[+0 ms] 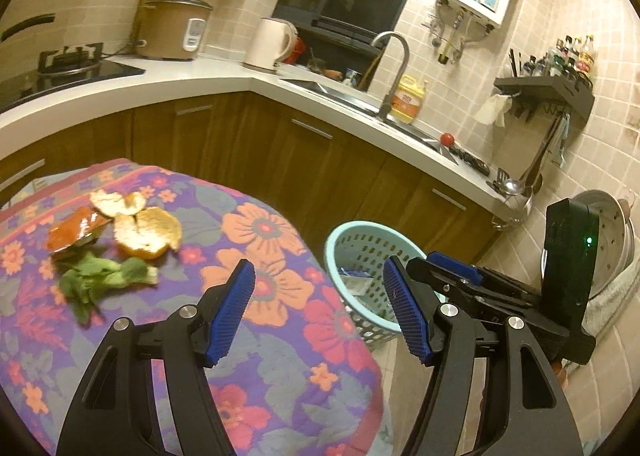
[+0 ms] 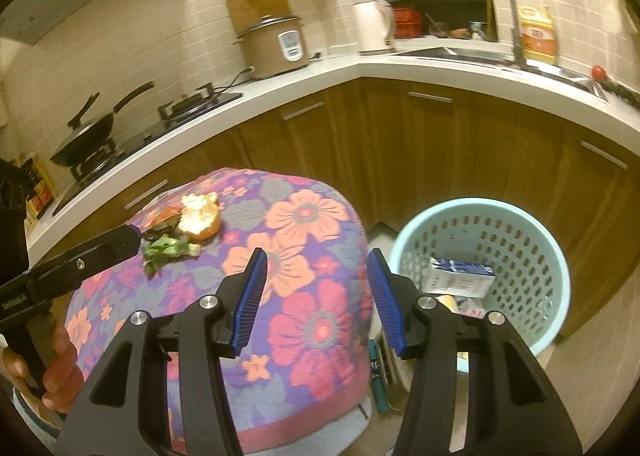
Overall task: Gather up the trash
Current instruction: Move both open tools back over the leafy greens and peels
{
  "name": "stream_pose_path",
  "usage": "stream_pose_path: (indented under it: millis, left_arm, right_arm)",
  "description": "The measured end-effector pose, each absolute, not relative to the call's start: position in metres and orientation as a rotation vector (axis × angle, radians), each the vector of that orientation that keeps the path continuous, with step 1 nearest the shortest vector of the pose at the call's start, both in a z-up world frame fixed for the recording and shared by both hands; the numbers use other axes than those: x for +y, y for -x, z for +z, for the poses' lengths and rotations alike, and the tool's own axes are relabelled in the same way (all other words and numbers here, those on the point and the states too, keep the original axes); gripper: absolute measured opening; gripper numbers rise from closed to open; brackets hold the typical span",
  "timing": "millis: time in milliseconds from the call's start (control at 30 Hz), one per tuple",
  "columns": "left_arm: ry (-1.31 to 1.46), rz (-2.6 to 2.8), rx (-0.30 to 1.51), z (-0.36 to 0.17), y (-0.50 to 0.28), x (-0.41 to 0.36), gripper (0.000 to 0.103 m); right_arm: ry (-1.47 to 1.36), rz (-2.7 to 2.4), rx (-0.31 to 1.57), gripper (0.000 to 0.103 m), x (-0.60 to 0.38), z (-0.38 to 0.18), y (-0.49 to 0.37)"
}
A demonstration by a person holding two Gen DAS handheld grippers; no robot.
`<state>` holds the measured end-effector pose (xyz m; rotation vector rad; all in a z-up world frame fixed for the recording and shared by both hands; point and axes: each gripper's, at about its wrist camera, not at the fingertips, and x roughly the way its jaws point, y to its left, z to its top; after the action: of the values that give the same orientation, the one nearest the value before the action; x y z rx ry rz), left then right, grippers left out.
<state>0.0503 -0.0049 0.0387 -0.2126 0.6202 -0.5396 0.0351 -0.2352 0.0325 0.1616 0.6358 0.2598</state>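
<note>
left wrist view is showing the left gripper (image 1: 319, 308) hanging over the flowery tablecloth (image 1: 280, 336) with its jaws spread wide and holding nothing. right wrist view is showing the right gripper (image 2: 317, 300) spread wide too, holding nothing, near the table edge beside the blue basket (image 2: 404, 256). the trash is sitting on the far side of the cloth in a little pile. i am counting two pieces of orange peel (image 1: 148, 232), one red wrapper (image 1: 76, 230) and one bunch of green leaves (image 1: 108, 276), all touching or just beside each other. the peel is looking light and bendy, so i am guessing it is easy to pinch at a curled-up edge. the leaves are looking soft and floppy, so pinching the thick stem end is probably best, or bits may be falling off. the wrapper is looking shiny and maybe slippery. one basket is standing on the floor next to the table, and one white and blue carton (image 2: 460, 276) is lying inside it with some other bits i cannot make out.
</note>
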Motion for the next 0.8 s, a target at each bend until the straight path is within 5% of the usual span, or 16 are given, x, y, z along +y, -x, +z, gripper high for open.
stream_pose_path:
  millis: [800]
  left_arm:
    - [0.413, -0.216, 0.654, -0.005, -0.074, 0.152, 0.065]
  right_arm:
    - [0.024, 0.495, 0.673, 0.048, -0.108, 0.010, -0.083]
